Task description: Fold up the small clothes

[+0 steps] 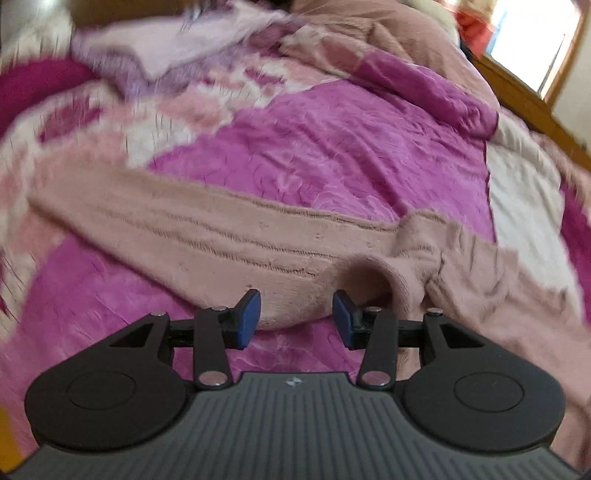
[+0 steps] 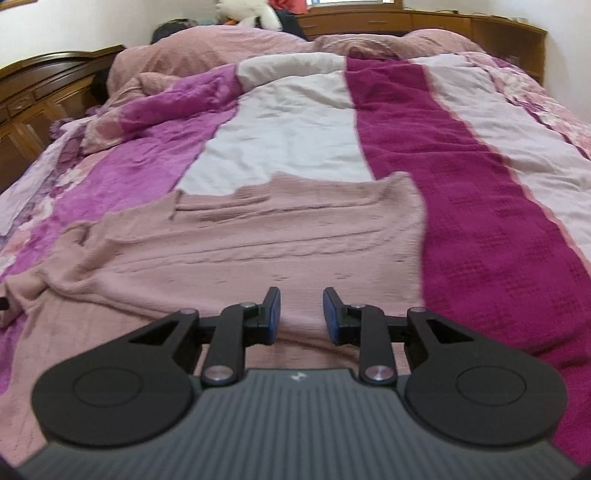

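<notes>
A dusty-pink knitted sweater lies spread on the bed. In the left wrist view one sleeve stretches away to the left, and a round opening in the knit gapes just beyond the fingers. My left gripper hovers at the sweater's near edge, open, its blue pads apart, with knit showing in the gap but not pinched. In the right wrist view the sweater's body fills the middle. My right gripper is low over it, open by a narrow gap, holding nothing.
The bed has a magenta, white and pink striped cover. A bunched pink duvet and pillows lie at the far end. Wooden furniture runs along the left and behind the bed. A white plush toy sits at the back.
</notes>
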`<action>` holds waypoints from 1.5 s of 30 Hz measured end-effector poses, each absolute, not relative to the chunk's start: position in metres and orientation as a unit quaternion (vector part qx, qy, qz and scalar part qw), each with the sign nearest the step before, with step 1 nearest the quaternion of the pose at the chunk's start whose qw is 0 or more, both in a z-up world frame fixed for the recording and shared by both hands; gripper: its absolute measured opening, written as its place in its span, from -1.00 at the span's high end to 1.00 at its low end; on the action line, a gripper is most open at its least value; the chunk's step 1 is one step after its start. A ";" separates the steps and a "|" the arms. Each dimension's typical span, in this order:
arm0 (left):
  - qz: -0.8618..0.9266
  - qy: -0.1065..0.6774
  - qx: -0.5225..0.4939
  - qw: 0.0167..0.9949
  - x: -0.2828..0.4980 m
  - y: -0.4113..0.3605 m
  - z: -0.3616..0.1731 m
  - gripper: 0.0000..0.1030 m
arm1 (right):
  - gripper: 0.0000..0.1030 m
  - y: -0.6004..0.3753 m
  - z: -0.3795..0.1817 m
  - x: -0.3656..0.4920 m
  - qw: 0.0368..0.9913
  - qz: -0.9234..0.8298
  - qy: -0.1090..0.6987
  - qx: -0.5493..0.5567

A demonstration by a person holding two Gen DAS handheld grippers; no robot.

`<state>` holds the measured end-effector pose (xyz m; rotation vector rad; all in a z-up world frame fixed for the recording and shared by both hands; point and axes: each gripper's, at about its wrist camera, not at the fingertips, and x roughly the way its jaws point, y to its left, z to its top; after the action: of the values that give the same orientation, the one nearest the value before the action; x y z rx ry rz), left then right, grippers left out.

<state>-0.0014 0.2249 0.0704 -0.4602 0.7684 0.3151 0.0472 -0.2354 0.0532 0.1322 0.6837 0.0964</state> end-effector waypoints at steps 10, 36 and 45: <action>0.196 0.357 -0.340 0.848 -0.018 0.240 0.060 -0.07 | 0.09 -0.186 0.056 0.051 0.933 0.103 0.340 0.048; 0.238 0.166 -0.239 0.927 0.030 0.294 0.089 0.70 | 0.06 -0.118 0.057 0.064 0.925 0.156 0.346 0.013; 0.211 0.188 -0.208 0.936 0.032 0.308 0.083 0.70 | 0.06 -0.055 0.068 0.113 0.916 0.233 0.327 -0.012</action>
<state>0.0322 0.3083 0.0835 -0.4241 0.3840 0.4318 0.1129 -0.0549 0.0678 -0.0251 0.6730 0.4803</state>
